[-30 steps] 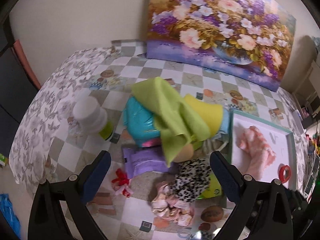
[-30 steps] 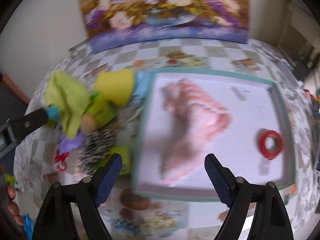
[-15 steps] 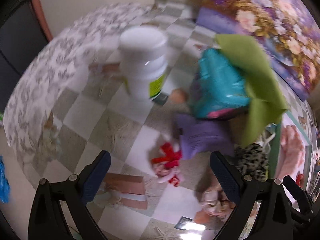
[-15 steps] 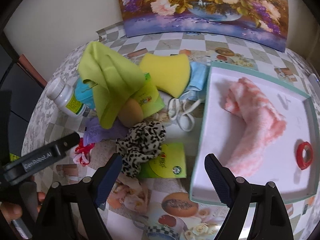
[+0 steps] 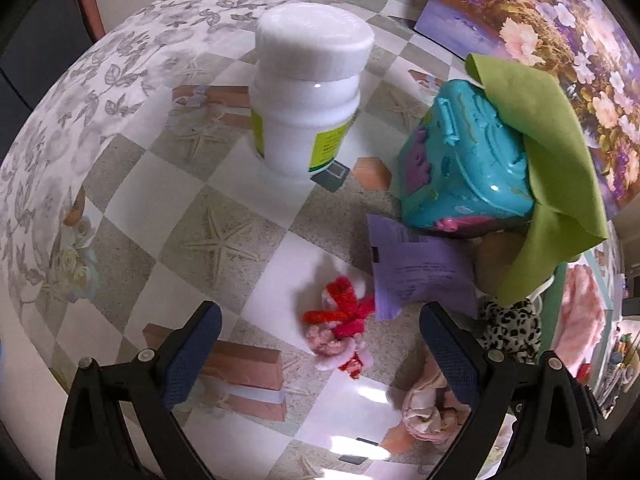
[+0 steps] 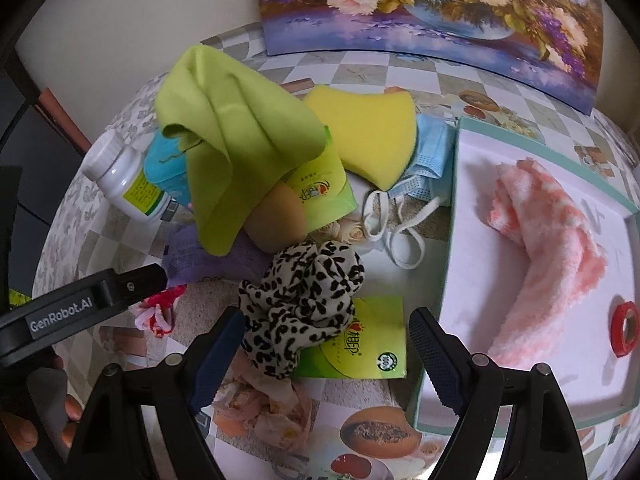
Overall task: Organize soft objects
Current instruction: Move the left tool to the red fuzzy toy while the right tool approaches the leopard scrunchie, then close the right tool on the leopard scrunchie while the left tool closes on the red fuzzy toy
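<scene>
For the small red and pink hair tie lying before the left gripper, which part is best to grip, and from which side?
Grip the red knot in the middle of the hair tie, coming down from above with the left gripper, jaws open on either side. It lies flat and apart from the purple packet, and the knot looks like its thickest part.

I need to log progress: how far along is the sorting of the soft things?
Early. Done: only the pink fuzzy cloth lies in the tray, beside a red tape roll. In hand: nothing; the left gripper is open over the red-and-pink hair tie, the right gripper open by the leopard scrunchie. Left: green cloth, yellow sponge, face mask.
</scene>
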The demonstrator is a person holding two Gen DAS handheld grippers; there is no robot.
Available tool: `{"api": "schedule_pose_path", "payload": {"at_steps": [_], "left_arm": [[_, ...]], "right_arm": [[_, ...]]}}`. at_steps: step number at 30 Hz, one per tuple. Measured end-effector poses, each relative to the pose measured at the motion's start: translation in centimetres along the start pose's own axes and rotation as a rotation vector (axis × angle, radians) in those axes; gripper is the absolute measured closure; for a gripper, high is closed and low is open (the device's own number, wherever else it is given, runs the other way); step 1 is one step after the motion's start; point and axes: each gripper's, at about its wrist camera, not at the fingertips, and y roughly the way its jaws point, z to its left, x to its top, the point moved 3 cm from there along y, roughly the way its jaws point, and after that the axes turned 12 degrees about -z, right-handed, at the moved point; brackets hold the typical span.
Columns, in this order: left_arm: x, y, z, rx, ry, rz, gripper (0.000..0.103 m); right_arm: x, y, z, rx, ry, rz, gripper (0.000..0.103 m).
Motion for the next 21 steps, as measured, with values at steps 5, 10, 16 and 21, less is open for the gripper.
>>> {"api": "schedule_pose_path", "payload": {"at_steps": [5, 10, 16, 21], "left_arm": [[-0.3, 0.7, 0.1, 0.011, 0.014, 0.018, 0.004], [-0.7, 1.8, -1.0, -0.027, 0.024, 0.056, 0.032], [-1.2, 2.2, -2.0, -0.069, 0.037, 0.074, 0.057], [-1.4, 2.2, -2.2, -0.095, 0.029, 0.076, 0.065]], "right_arm": [[0.1, 0.0, 0.8, 0.009, -0.033, -0.033, 0.018], [0.1, -0.2, 1.3, 0.030, -0.063, -0.052, 0.045], [0.0, -0.2, 1.5, 0.046, -0.073, -0.059, 0.068], [0.1, -0.3, 1.0, 0.062, -0.049, -0.055, 0.075]]}}
